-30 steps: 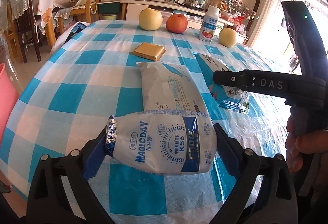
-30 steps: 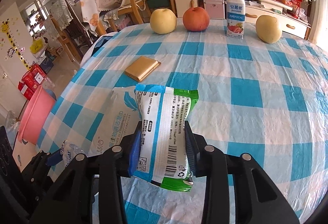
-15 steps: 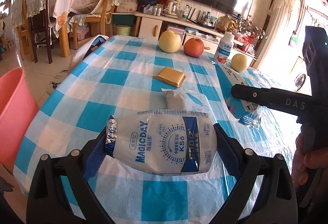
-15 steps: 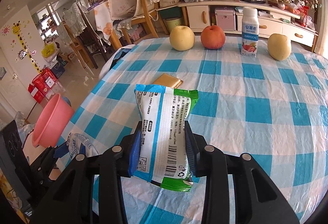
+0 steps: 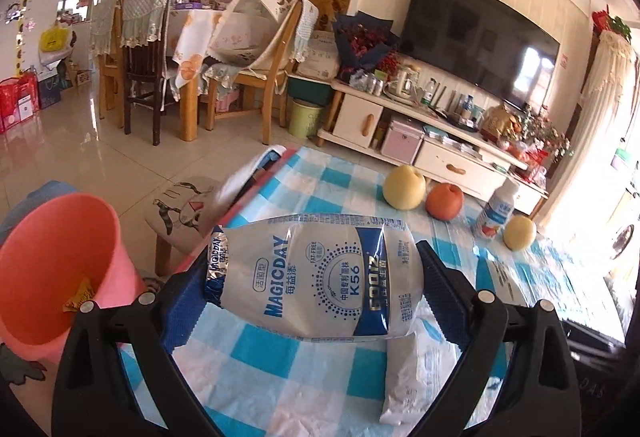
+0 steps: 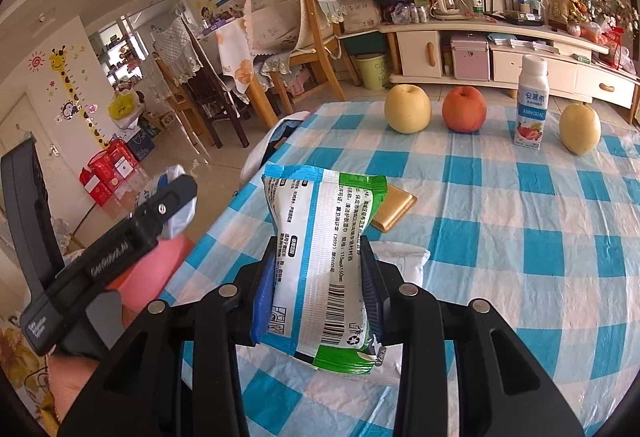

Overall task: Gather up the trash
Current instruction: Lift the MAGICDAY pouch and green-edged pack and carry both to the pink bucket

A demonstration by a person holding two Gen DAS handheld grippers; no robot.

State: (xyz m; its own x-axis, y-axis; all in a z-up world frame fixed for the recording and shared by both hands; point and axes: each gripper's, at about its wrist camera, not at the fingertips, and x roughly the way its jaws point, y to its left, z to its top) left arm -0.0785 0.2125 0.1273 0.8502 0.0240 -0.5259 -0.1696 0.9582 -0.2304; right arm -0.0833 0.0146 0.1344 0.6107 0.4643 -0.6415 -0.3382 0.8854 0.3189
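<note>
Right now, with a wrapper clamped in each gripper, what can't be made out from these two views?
- Pink plastic bin, left wrist view: its floor and most contents are hidden by the rim and gripper body; one yellow scrap shows.
- White crumpled bag on the checked tablecloth, right wrist view: mostly covered by the green-and-white wipes pack.
- Flat gold packet, right wrist view: partly behind that pack.

The MAGICDAY pouch is showing glossy, crinkled plastic film. The green-edged packet is showing shiny printed film. The checked tablecloth is lying as thin, wrinkled plastic sheet. The pink bin is showing smooth matt plastic. The gripper frames are showing matt black plastic.
</note>
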